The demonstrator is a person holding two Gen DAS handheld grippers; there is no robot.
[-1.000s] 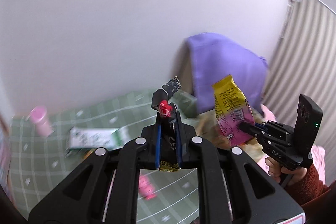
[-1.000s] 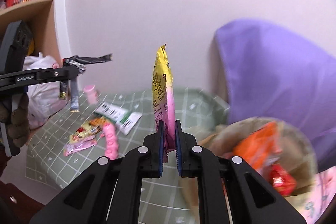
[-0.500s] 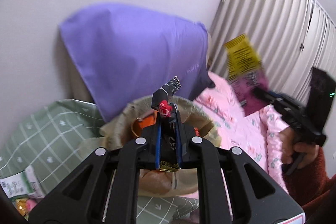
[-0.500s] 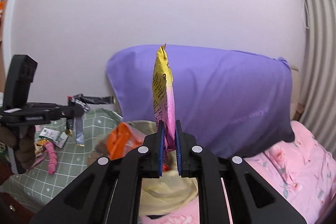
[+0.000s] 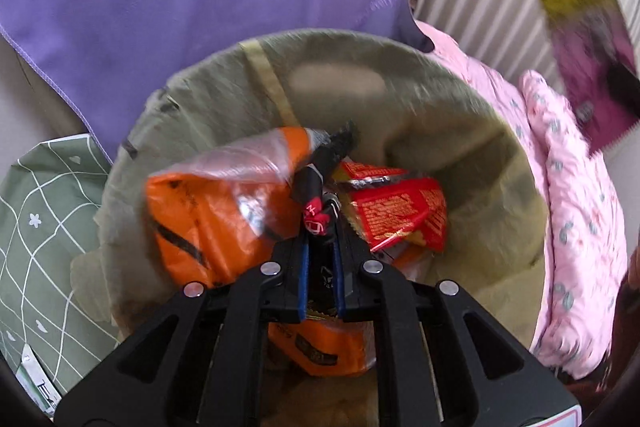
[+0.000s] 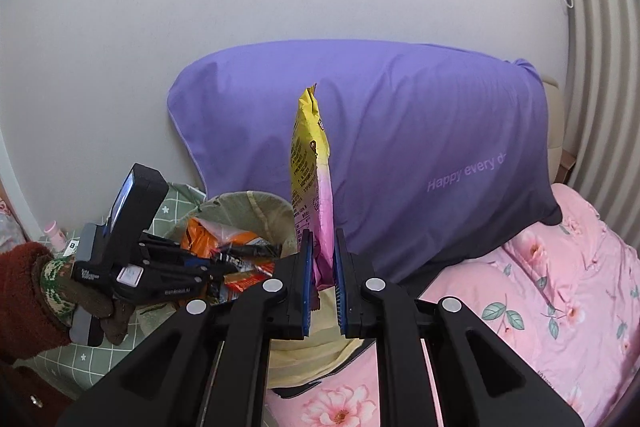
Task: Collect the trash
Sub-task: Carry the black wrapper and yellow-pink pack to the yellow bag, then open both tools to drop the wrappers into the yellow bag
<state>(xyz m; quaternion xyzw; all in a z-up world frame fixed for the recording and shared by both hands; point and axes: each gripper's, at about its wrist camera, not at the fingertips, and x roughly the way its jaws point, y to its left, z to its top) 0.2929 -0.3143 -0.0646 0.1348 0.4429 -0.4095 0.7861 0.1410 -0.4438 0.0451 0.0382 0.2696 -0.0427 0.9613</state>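
My left gripper (image 5: 320,241) is shut on a black wrapper with a red end (image 5: 316,183) and points down into the mouth of the trash bag (image 5: 460,95). An orange bag (image 5: 216,211) and a red packet (image 5: 400,215) lie inside it. In the right wrist view the left gripper (image 6: 224,267) reaches over the bag's opening (image 6: 256,207). My right gripper (image 6: 322,247) is shut on a yellow and pink snack bag (image 6: 310,167), held upright just right of the trash bag; the same snack bag (image 5: 572,7) shows blurred at the upper right of the left wrist view.
A purple pillow (image 6: 400,147) leans on the wall behind the trash bag. A pink floral quilt (image 6: 540,287) lies to the right. A green checked cloth (image 5: 36,227) covers the surface on the left, with a pink bottle (image 6: 54,231) on it. Curtains (image 6: 600,47) hang at far right.
My left gripper swung right from the green cloth and dropped over the trash bag, tilting down into it with its wrapper. My right gripper also swung right, the snack bag still in it.
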